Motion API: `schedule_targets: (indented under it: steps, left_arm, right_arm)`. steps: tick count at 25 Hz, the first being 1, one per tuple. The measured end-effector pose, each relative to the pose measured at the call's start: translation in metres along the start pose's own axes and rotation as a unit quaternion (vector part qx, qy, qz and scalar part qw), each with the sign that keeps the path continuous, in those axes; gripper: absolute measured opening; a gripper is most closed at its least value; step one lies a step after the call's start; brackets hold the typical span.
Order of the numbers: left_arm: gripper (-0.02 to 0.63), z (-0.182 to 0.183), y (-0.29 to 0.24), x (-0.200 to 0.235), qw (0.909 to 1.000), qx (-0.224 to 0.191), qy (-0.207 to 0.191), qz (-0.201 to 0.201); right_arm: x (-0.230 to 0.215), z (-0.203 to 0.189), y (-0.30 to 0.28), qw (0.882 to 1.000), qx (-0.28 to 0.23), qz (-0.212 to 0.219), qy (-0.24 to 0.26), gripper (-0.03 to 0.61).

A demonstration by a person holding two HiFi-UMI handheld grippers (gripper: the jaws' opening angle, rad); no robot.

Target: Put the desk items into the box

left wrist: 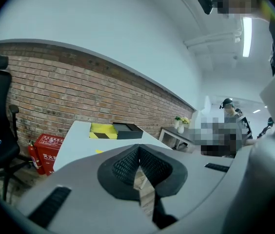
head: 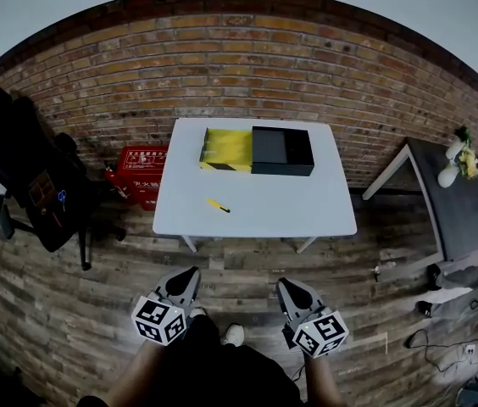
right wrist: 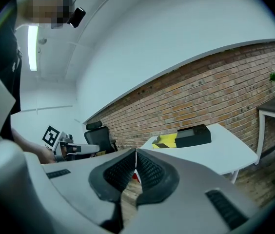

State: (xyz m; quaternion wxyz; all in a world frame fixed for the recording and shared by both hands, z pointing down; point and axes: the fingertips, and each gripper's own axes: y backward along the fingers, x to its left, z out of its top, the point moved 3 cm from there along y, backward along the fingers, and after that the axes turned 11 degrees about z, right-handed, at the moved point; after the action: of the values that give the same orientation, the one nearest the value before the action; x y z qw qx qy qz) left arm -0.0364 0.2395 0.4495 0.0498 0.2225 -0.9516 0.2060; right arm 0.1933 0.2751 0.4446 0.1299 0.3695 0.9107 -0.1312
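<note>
A yellow box with a black sleeve slid half off (head: 256,150) lies at the far side of the white table (head: 256,206); it also shows in the left gripper view (left wrist: 115,130) and the right gripper view (right wrist: 182,136). A small yellow pen-like item (head: 217,205) lies on the table left of centre. My left gripper (head: 190,276) and right gripper (head: 286,286) hang low over the wooden floor, well short of the table's near edge. Both are shut, jaws touching at the tips, with nothing between them.
A black office chair (head: 31,176) stands at the left. A red fire-extinguisher box (head: 140,175) sits on the floor by the table's left side. A grey side table (head: 455,197) with a white vase of flowers (head: 452,163) stands at the right. A brick wall runs behind.
</note>
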Motion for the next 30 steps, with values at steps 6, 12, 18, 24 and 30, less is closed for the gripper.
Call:
schedule_targets:
  steps: [6, 12, 18, 24, 30]
  left_arm:
    - [0.014, -0.006, -0.004, 0.002, 0.9998, 0.018, -0.001, 0.001]
    - [0.014, -0.007, -0.019, 0.006, 0.9996, 0.025, -0.011, 0.007]
    - [0.014, 0.005, -0.043, 0.014, 0.9998, 0.016, -0.013, -0.007]
    - [0.014, 0.015, -0.079, 0.030, 0.9995, 0.021, -0.010, -0.023]
    - [0.014, 0.035, -0.125, 0.046, 0.9983, 0.027, -0.018, -0.049]
  right_arm:
    - [-0.002, 0.000, -0.002, 1.000, 0.002, 0.008, 0.002, 0.021]
    - [-0.009, 0.001, -0.010, 1.000, -0.008, 0.009, -0.004, 0.021]
    - [-0.024, 0.006, -0.028, 1.000, -0.003, 0.003, -0.006, 0.021]
    - [-0.046, 0.015, -0.054, 1.000, 0.001, -0.006, 0.002, 0.021]
    - [-0.075, 0.023, -0.093, 1.000, 0.017, -0.017, -0.003, 0.021]
